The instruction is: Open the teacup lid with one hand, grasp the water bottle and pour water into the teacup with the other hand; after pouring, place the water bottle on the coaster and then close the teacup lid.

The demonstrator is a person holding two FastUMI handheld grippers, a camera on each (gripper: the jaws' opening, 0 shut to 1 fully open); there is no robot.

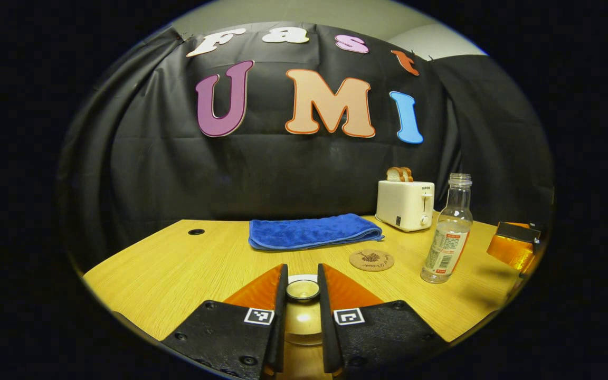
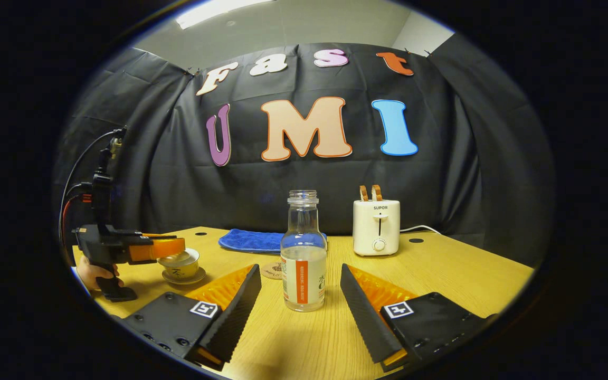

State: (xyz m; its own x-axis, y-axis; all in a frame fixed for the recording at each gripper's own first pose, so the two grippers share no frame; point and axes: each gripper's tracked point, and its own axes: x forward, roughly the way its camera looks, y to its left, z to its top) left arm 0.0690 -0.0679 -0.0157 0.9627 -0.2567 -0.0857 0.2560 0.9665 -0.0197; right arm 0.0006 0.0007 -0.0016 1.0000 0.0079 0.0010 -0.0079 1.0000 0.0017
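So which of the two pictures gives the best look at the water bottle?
The right gripper view: the water bottle stands upright, large and central, ahead of the open right gripper. The left gripper view shows the bottle smaller, off to the right.

A staged recording booth, not a real kitchen. Black cloth drapes behind a wooden desk with cable holes; a toaster stands centre-right.

Matt wood-grain table, clear glossy bottle, plush cloth towel
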